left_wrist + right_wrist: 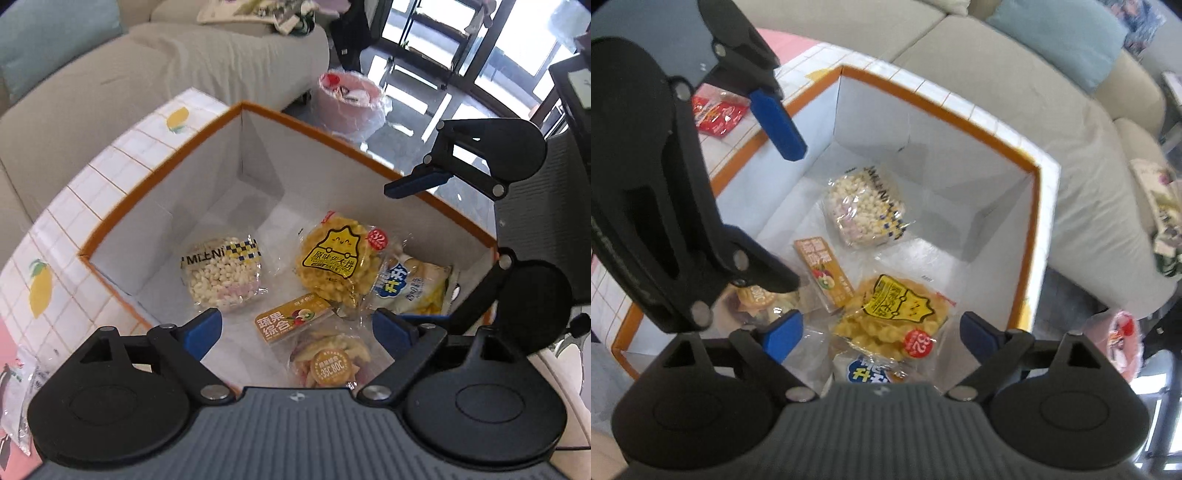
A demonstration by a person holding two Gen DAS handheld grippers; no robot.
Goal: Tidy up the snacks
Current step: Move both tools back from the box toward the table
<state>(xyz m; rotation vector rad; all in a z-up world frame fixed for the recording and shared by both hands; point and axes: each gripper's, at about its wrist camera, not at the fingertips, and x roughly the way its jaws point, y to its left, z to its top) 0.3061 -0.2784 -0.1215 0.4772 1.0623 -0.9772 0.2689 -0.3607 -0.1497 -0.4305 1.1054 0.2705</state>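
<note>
Nearest the left wrist camera, the left gripper (297,330) stands spread wide with nothing between its blue pads (207,326), hanging over the dried-fruit packet (314,343) on the floor of the box (162,162). The right gripper (882,332) is likewise parted and empty, above the blue-and-white bag (864,371) and the yellow corn-snack pack (897,314) (its pads touch neither). All the packets lie flat inside the orange-rimmed box: the dried-fruit packet closest to the left gripper, the corn-snack pack and blue-and-white bag side by side and overlapping, the puffed-rice pack (223,273) a little further in, apart from the rest. Outside the box, a red packet (716,114) lies on the lemon-print tablecloth (40,284). Beyond stands a grey sofa (110,92).
</note>
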